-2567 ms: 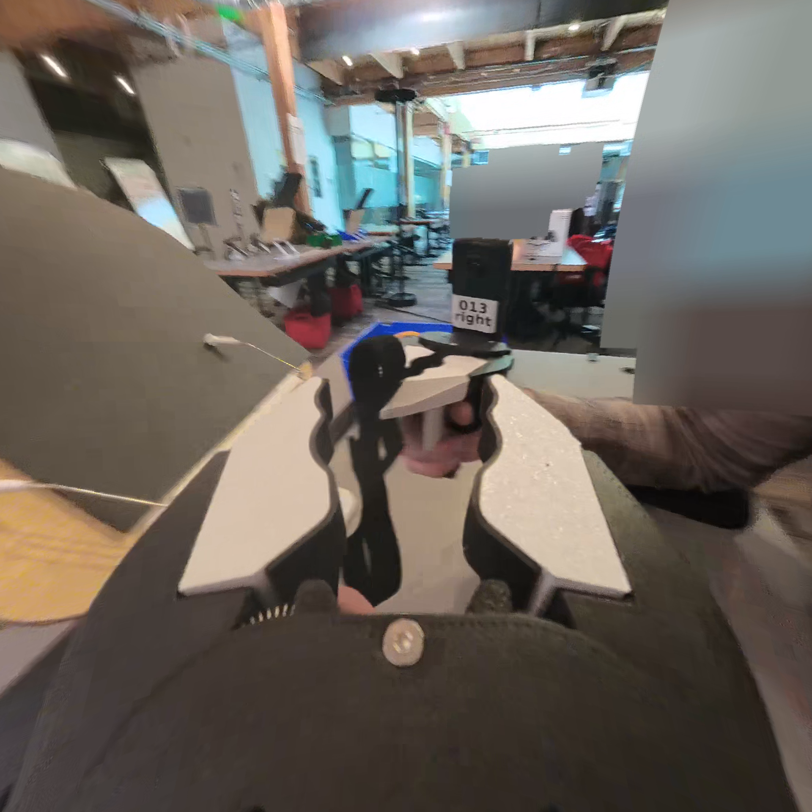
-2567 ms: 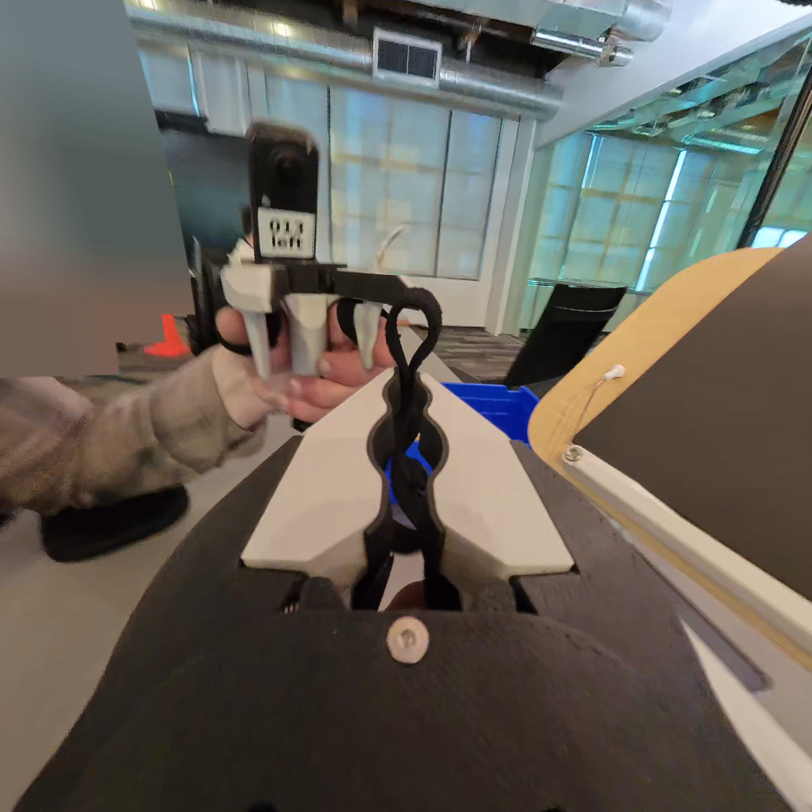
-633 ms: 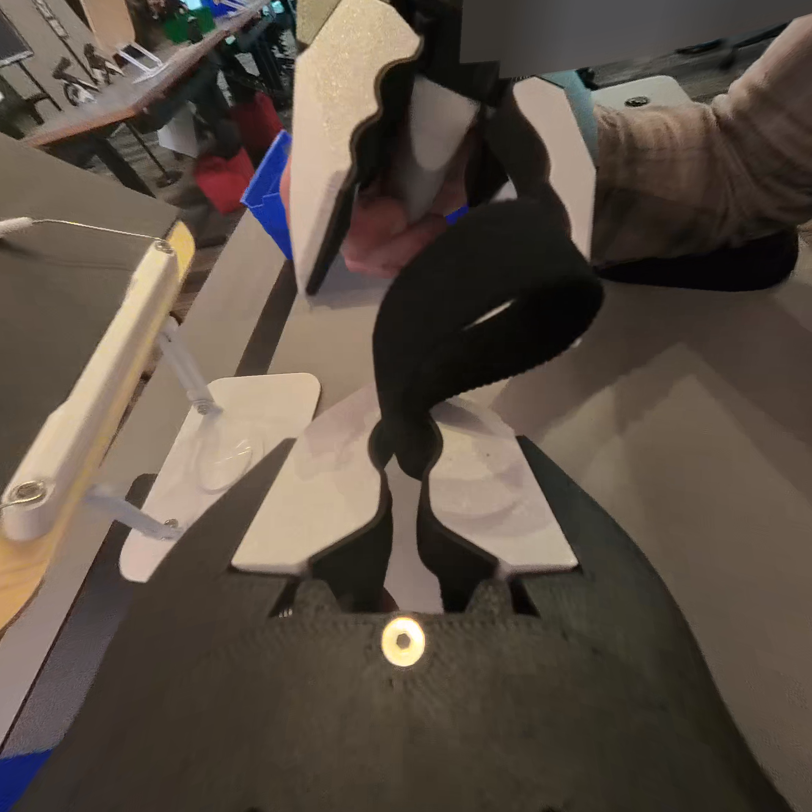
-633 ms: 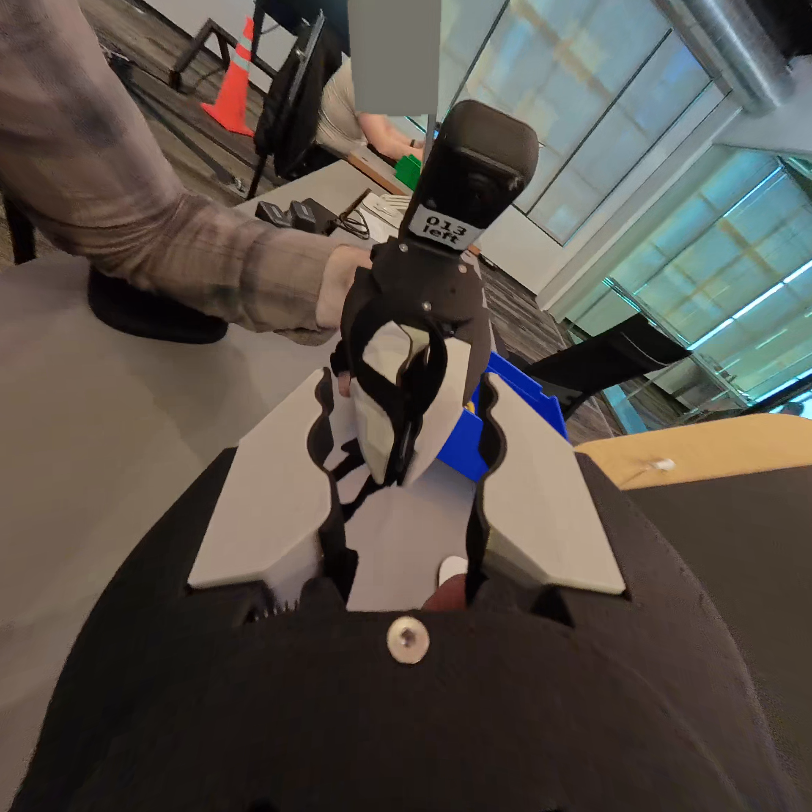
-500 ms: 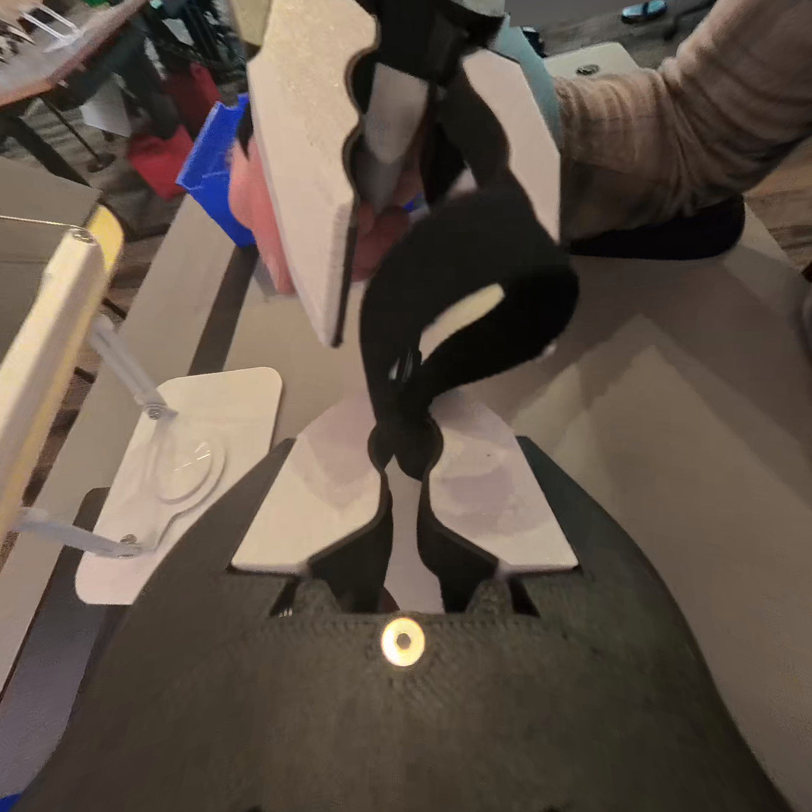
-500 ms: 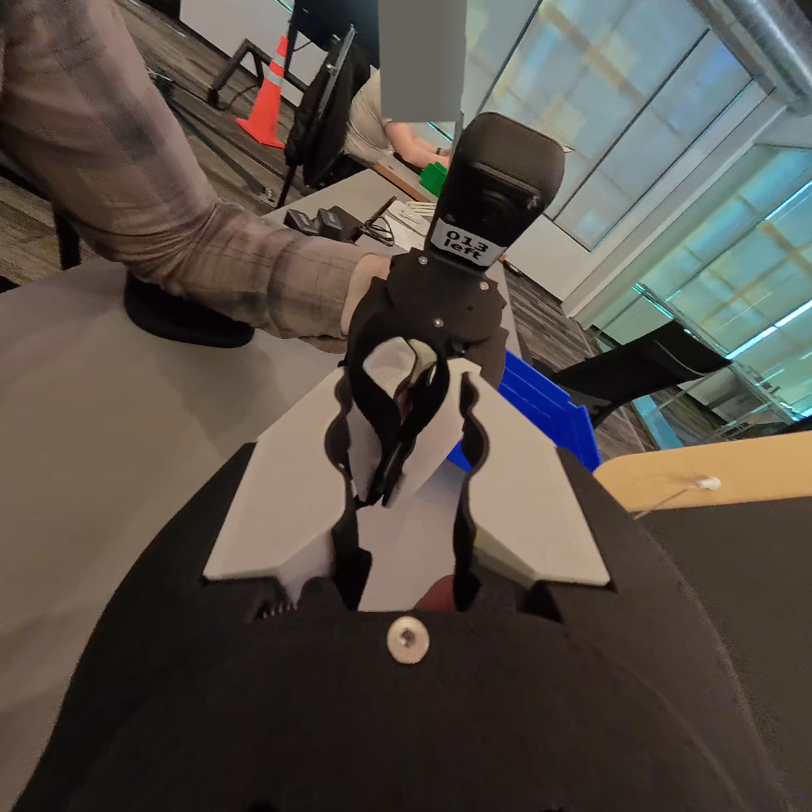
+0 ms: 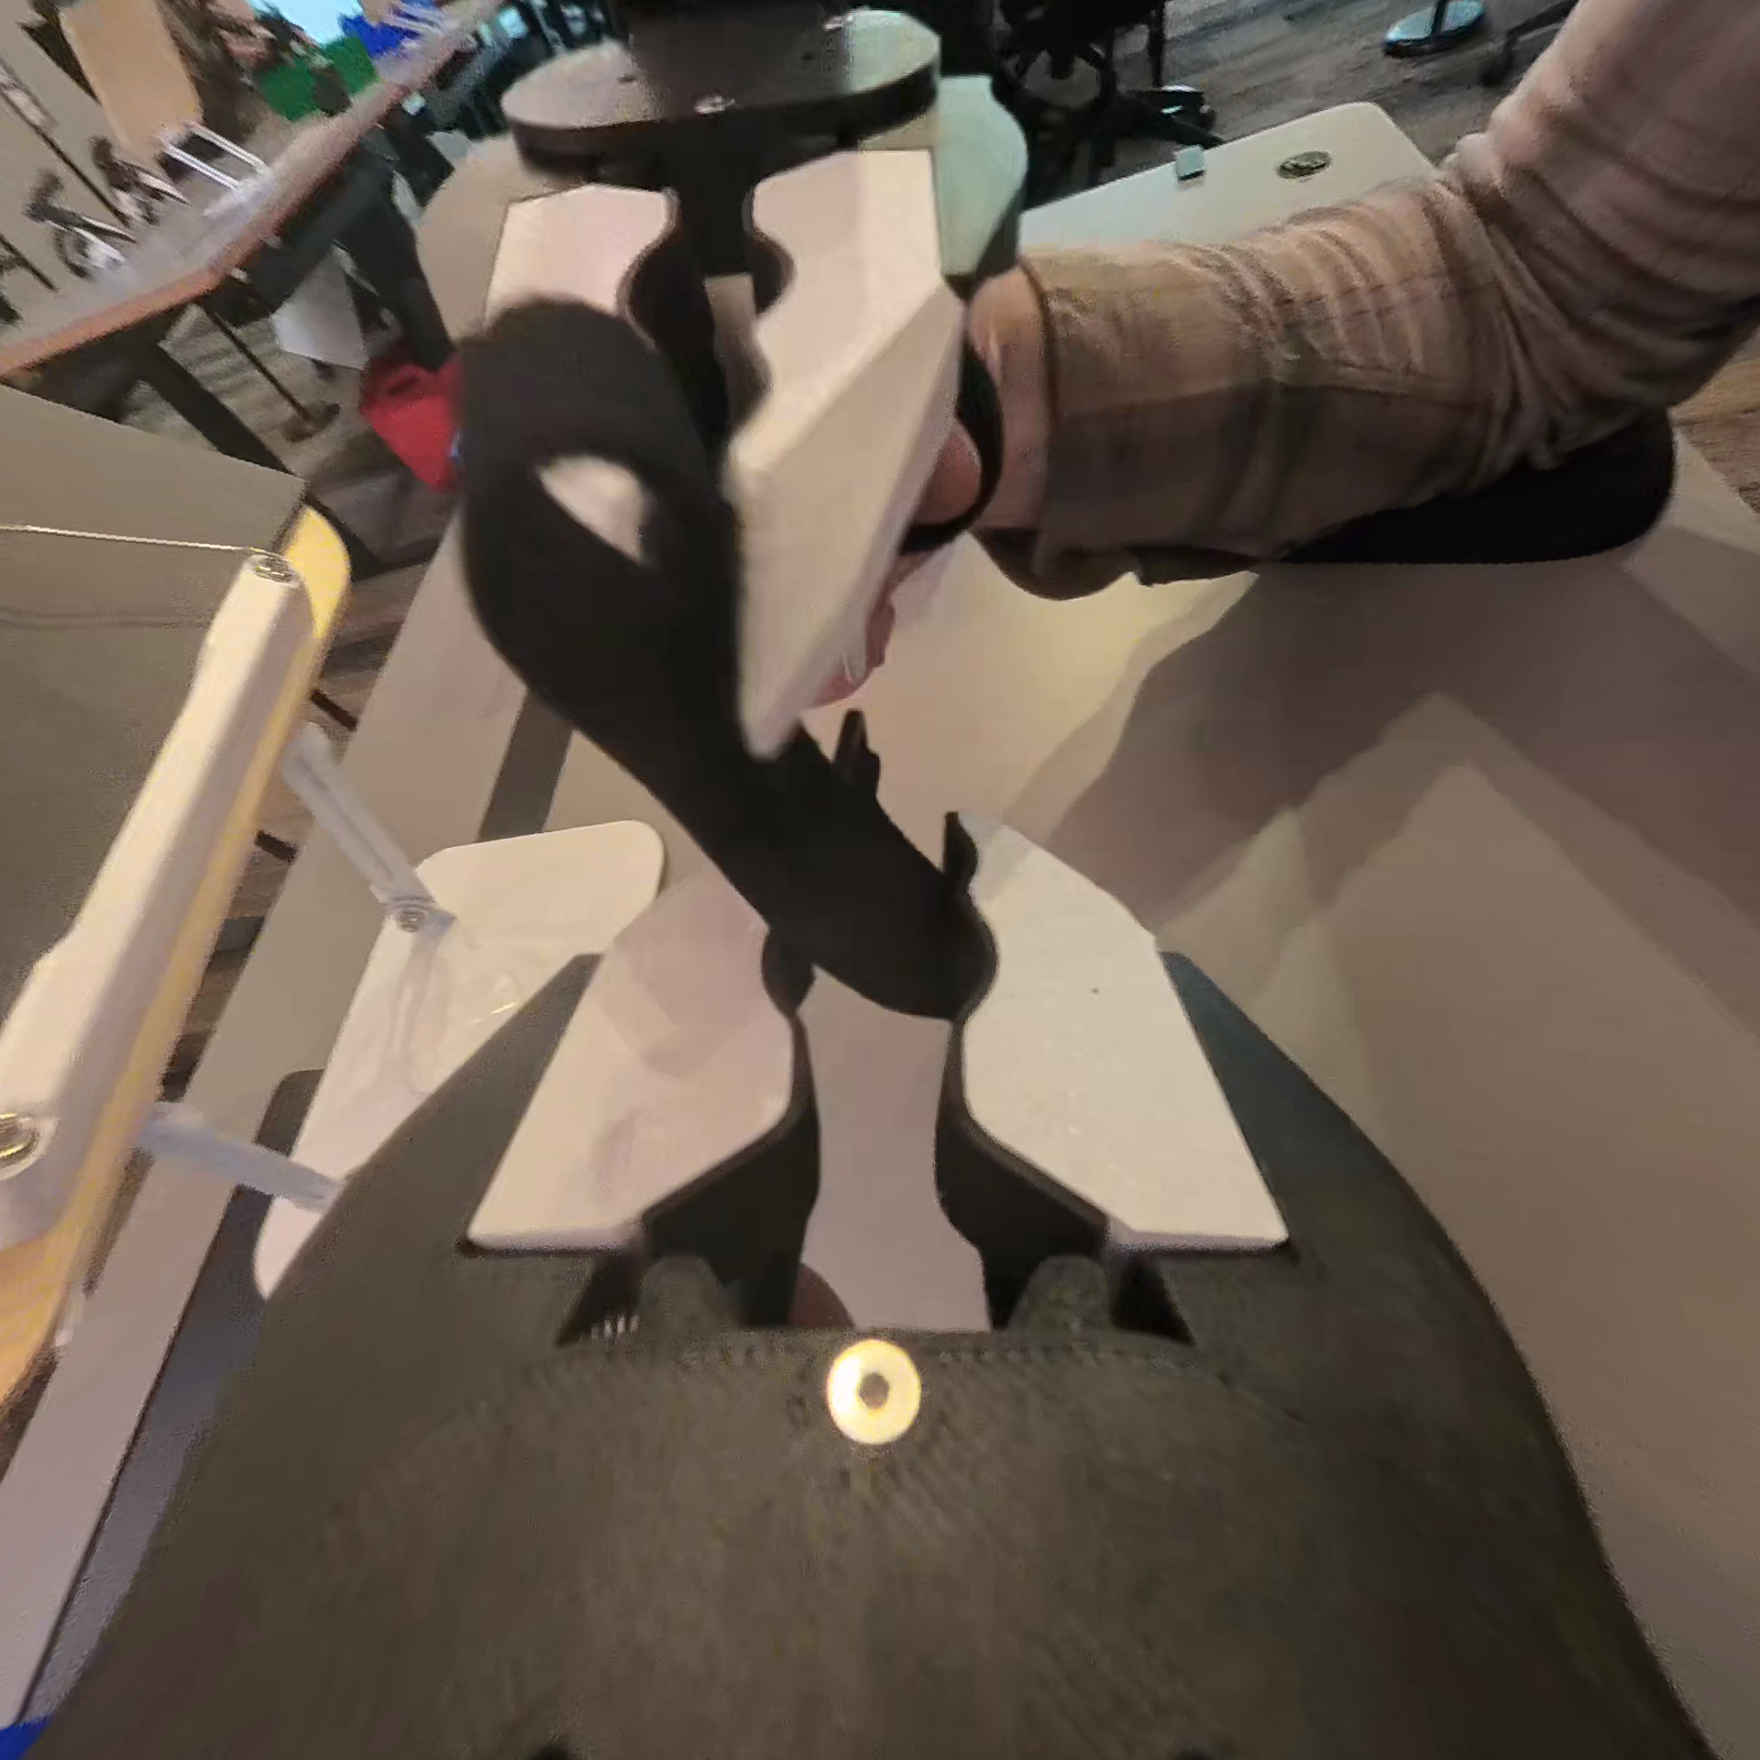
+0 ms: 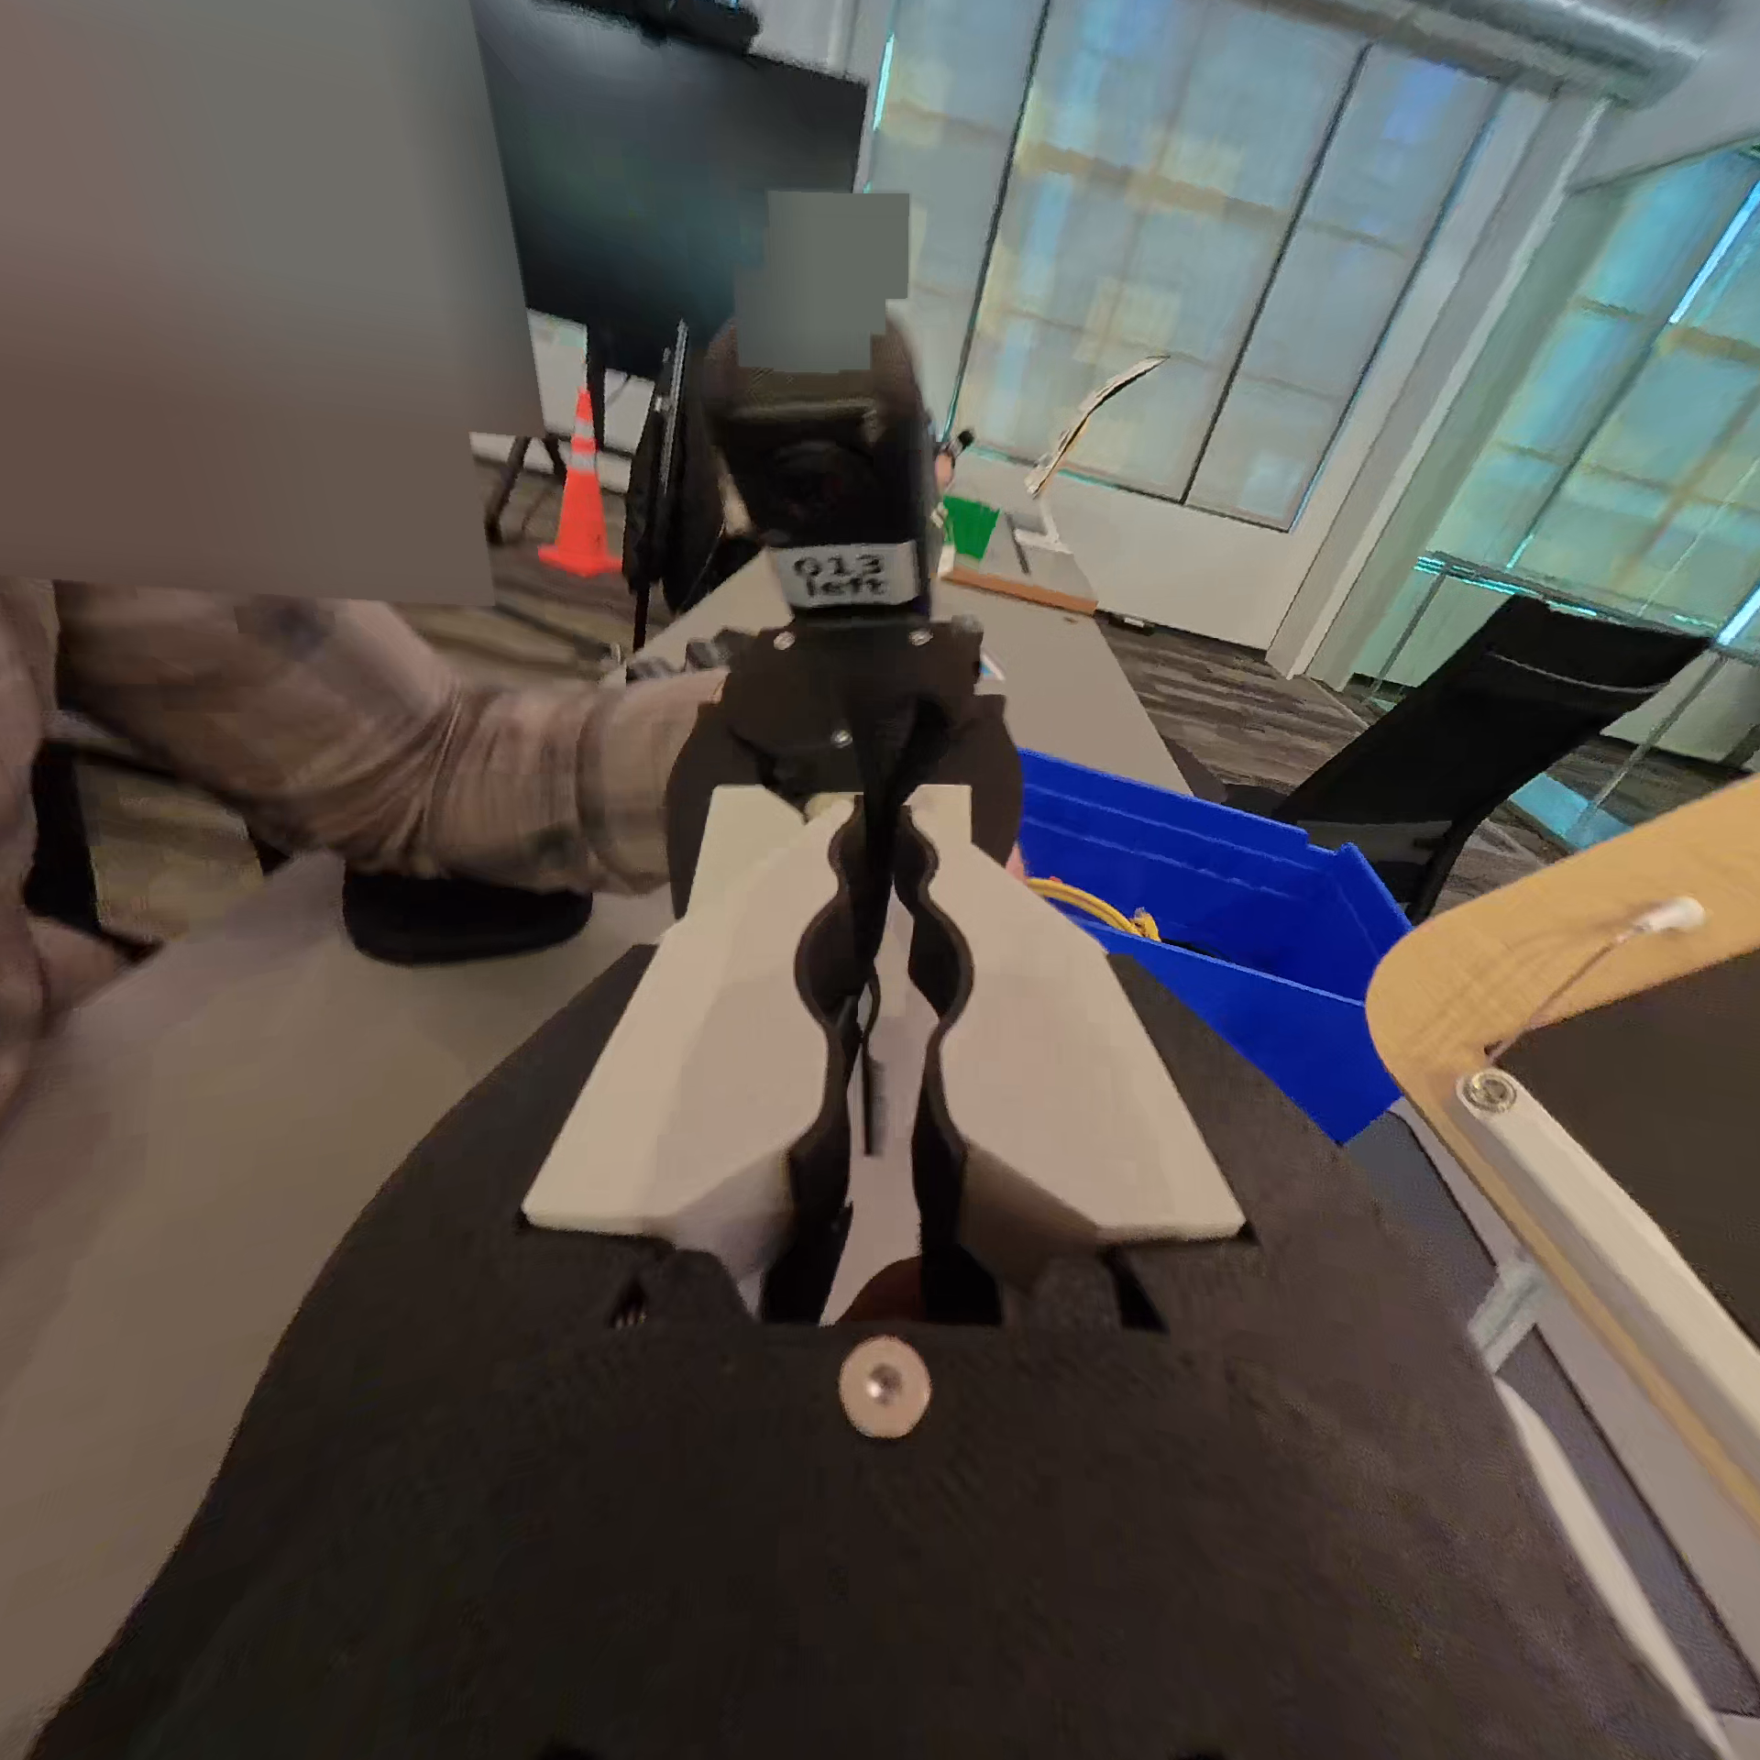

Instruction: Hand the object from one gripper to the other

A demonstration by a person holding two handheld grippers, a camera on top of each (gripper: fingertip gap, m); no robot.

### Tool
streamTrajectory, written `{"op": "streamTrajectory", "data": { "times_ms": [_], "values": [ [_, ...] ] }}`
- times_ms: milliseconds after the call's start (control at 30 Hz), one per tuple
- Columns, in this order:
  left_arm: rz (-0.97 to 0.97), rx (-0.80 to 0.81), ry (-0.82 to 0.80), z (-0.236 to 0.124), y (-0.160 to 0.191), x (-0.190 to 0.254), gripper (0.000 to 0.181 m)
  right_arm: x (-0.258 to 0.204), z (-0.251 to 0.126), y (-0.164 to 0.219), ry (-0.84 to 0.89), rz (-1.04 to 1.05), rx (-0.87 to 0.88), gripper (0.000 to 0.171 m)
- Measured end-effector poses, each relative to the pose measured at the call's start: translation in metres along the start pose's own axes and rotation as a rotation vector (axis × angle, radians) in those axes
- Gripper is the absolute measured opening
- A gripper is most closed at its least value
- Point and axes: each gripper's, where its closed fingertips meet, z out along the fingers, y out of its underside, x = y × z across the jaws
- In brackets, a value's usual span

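Observation:
The object is a black strap (image 7: 590,610) folded into a loop. My right gripper (image 8: 871,838) is shut on it, and the strap (image 8: 871,914) runs up between its white wavy fingers. In the left wrist view a white finger (image 7: 838,429) of the right gripper reaches down from above, with the loop hanging beside it. My left gripper (image 7: 848,876) is open, and the strap's lower end lies loose between its fingertips. The left gripper's black body (image 8: 819,724) faces the right one closely. Both are held above the grey table (image 7: 1381,857).
A person's sleeved arm (image 7: 1333,333) holds the right gripper. A blue bin (image 8: 1219,933) with a yellow cable stands behind the grippers. A tan-edged dark board on a white rail (image 7: 162,810) and white base plate (image 7: 533,886) stands beside them. An orange cone (image 8: 581,495) and a black chair (image 8: 1486,724) are farther back. The left gripper's tips are roughly 8 cm from the right gripper's.
Half a second ago my left gripper was shut on the strap and my right gripper was open around it. Now the right has closed on the strap and the left has opened.

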Motion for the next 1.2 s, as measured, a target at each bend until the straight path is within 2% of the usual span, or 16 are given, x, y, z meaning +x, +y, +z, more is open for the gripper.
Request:
{"op": "streamTrajectory", "data": {
  "times_ms": [100,167,300,367,567,633,767,867,933,1133,1200],
  "values": [
    [0.008,0.022,-0.126,-0.008,-0.006,-0.020,0.061,0.021,-0.013,-0.011,0.076,0.079,0.071,0.000],
    [-0.004,0.053,-0.224,-0.018,-0.013,-0.037,0.072,0.039,-0.024,-0.015,0.157,0.119,0.107,0.000],
    [0.016,0.117,-0.424,-0.040,-0.029,-0.066,0.076,0.070,-0.044,-0.023,0.312,0.177,0.195,0.001],
    [0.042,0.097,-0.483,-0.042,-0.031,-0.070,0.078,0.081,-0.050,-0.024,0.387,0.187,0.223,0.000],
    [0.083,-0.028,-0.633,-0.021,-0.016,-0.085,0.093,0.108,-0.082,-0.035,0.604,0.260,0.415,0.001],
    [0.049,-0.006,-0.707,-0.014,-0.014,-0.094,0.091,0.111,-0.089,-0.037,0.626,0.296,0.490,0.001],
    [0.121,-0.012,-0.889,-0.015,-0.008,-0.108,0.073,0.108,-0.088,-0.038,0.606,0.377,0.596,0.002],
    [0.179,-0.036,-0.926,-0.014,-0.003,-0.109,0.044,0.106,-0.086,-0.038,0.589,0.413,0.630,0.000],
    [0.184,0.014,-0.942,-0.018,-0.008,-0.110,0.024,0.107,-0.086,-0.037,0.588,0.410,0.627,0.001],
    [0.218,-0.024,-0.934,-0.026,-0.009,-0.113,0.019,0.112,-0.087,-0.029,0.583,0.437,0.607,0.003],
    [0.208,-0.039,-0.941,-0.031,-0.008,-0.116,0.018,0.117,-0.087,-0.024,0.592,0.425,0.558,0.027]
  ]
}}
